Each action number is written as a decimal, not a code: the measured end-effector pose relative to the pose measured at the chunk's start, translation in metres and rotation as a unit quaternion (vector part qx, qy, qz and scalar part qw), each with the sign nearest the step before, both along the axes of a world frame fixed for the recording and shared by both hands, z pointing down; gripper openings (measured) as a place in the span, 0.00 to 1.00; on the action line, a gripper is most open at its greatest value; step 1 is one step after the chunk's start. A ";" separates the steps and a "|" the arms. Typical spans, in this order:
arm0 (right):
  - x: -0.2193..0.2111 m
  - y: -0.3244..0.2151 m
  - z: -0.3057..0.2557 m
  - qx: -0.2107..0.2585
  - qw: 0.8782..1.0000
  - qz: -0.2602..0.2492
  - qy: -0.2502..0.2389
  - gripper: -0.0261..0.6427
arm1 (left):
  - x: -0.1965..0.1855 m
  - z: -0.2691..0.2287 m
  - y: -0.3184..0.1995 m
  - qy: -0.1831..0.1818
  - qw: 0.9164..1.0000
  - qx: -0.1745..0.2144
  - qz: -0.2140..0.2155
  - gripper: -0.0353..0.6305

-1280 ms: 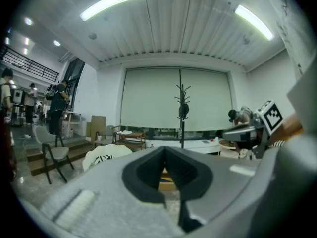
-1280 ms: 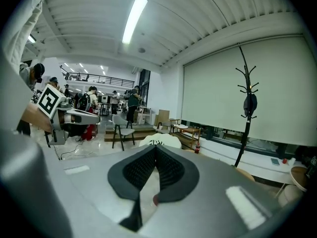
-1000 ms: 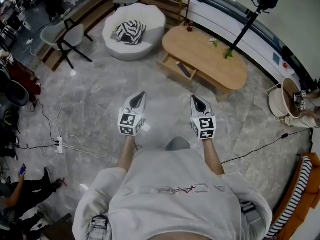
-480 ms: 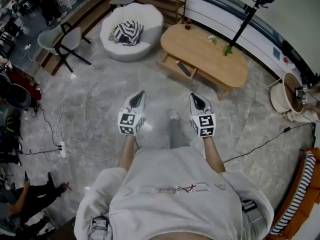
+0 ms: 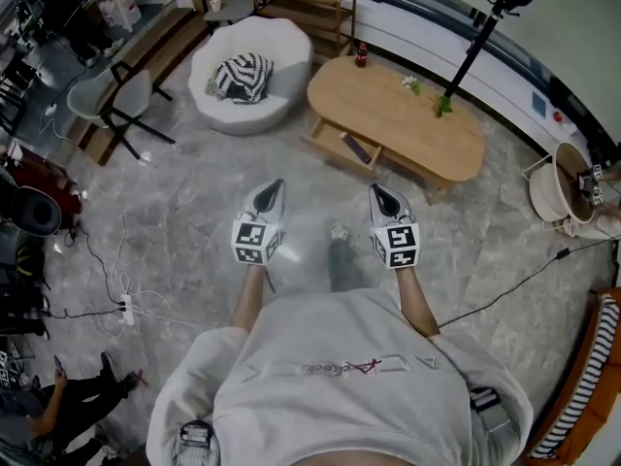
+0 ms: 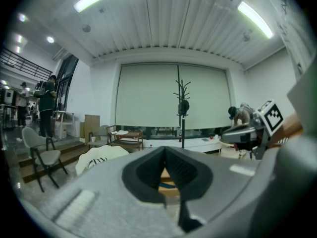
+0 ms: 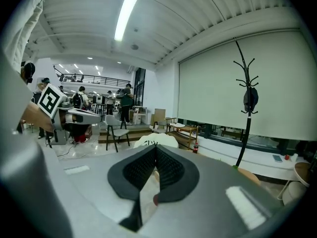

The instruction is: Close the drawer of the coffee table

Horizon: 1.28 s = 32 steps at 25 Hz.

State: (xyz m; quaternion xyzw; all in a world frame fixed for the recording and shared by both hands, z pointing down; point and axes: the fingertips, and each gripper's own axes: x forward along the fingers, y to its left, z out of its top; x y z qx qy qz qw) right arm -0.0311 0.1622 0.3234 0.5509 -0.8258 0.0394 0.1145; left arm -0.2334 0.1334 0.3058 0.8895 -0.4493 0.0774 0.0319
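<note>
An oval wooden coffee table (image 5: 408, 113) stands ahead of me on the marble floor. Its drawer (image 5: 342, 149) is pulled out toward me on the near left side, with a dark flat object (image 5: 355, 148) inside. My left gripper (image 5: 276, 184) and right gripper (image 5: 377, 191) are held side by side at waist height, both shut and empty, well short of the drawer. In the left gripper view the shut jaws (image 6: 165, 156) point at the table, with the right gripper (image 6: 247, 131) at the side. The right gripper view shows its own jaws (image 7: 156, 153) shut.
A white armchair (image 5: 243, 71) with a striped cushion sits left of the table. A black coat stand (image 5: 483, 29) rises behind it, and a bottle (image 5: 362, 54) stands on the tabletop. A grey chair (image 5: 121, 93) and floor cables with a power strip (image 5: 126, 309) lie left.
I have stepped forward: the table and open drawer sit a little nearer and a foot now shows between the grippers. Both grippers kept their pose, shut.
</note>
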 end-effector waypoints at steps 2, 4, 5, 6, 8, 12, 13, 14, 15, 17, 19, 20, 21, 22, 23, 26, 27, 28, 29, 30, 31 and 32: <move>0.005 -0.022 0.001 -0.001 1.000 -0.001 0.001 0.05 | 0.005 0.001 -0.021 0.001 1.000 -0.003 -0.002 0.05; 0.010 -0.046 0.000 -0.004 1.000 -0.004 0.002 0.05 | 0.010 0.001 -0.044 0.003 1.000 -0.005 -0.004 0.05; 0.013 -0.059 -0.002 -0.005 1.000 -0.005 0.003 0.05 | 0.013 -0.001 -0.056 0.004 1.000 -0.006 -0.004 0.05; 0.015 -0.074 -0.003 -0.006 1.000 -0.007 0.004 0.05 | 0.016 -0.002 -0.070 0.004 1.000 -0.006 -0.005 0.05; 0.019 -0.103 -0.008 -0.007 1.000 -0.012 0.006 0.05 | 0.021 -0.006 -0.096 0.005 1.000 -0.007 -0.008 0.05; 0.019 -0.159 -0.017 -0.007 1.000 -0.024 0.006 0.05 | 0.022 -0.011 -0.148 0.002 1.000 -0.013 -0.017 0.05; 0.020 -0.172 -0.019 -0.008 1.000 -0.026 0.006 0.05 | 0.024 -0.012 -0.159 0.001 1.000 -0.016 -0.018 0.05; 0.022 -0.184 -0.019 -0.008 1.000 -0.028 0.006 0.05 | 0.026 -0.012 -0.171 -0.001 1.000 -0.019 -0.020 0.05; 0.024 -0.196 -0.019 -0.009 0.999 -0.030 0.005 0.05 | 0.028 -0.012 -0.182 -0.002 1.000 -0.020 -0.022 0.05; 0.027 -0.218 -0.019 -0.012 0.999 -0.033 0.004 0.05 | 0.033 -0.016 -0.203 -0.001 1.000 -0.016 -0.022 0.05; 0.029 -0.238 -0.019 -0.013 0.999 -0.036 0.003 0.05 | 0.036 -0.017 -0.222 -0.002 1.000 -0.017 -0.024 0.05; 0.031 -0.249 -0.019 -0.013 0.999 -0.037 0.002 0.05 | 0.037 -0.017 -0.233 -0.003 1.000 -0.018 -0.025 0.05; 0.032 -0.259 -0.019 -0.014 0.999 -0.038 0.002 0.05 | 0.039 -0.016 -0.243 -0.005 0.999 -0.019 -0.026 0.05; 0.035 -0.269 -0.019 -0.014 0.999 -0.039 0.001 0.05 | 0.041 -0.016 -0.254 -0.007 0.999 -0.020 -0.026 0.05; 0.037 -0.280 -0.019 -0.014 0.999 -0.040 0.001 0.05 | 0.043 -0.016 -0.264 -0.009 0.999 -0.020 -0.027 0.05; 0.047 -0.309 -0.018 -0.015 0.999 -0.039 0.000 0.05 | 0.054 -0.016 -0.294 -0.011 0.999 -0.021 -0.026 0.05; 0.051 -0.318 -0.017 -0.016 0.999 -0.039 0.000 0.05 | 0.058 -0.015 -0.302 -0.011 0.999 -0.021 -0.025 0.05; 0.055 -0.327 -0.016 -0.015 0.999 -0.038 0.000 0.05 | 0.062 -0.015 -0.311 -0.012 0.999 -0.021 -0.023 0.05; 0.059 -0.336 -0.016 -0.015 0.999 -0.038 -0.001 0.05 | 0.066 -0.015 -0.319 -0.013 0.999 -0.021 -0.022 0.05; 0.062 -0.345 -0.017 -0.014 0.999 -0.038 -0.002 0.05 | 0.070 -0.016 -0.328 -0.013 0.999 -0.021 -0.022 0.05; 0.065 -0.354 -0.017 -0.013 0.999 -0.038 -0.003 0.05 | 0.073 -0.017 -0.336 -0.013 0.999 -0.020 -0.022 0.05; 0.069 -0.362 -0.018 -0.012 0.999 -0.038 -0.003 0.05 | 0.077 -0.018 -0.344 -0.014 1.000 -0.019 -0.021 0.05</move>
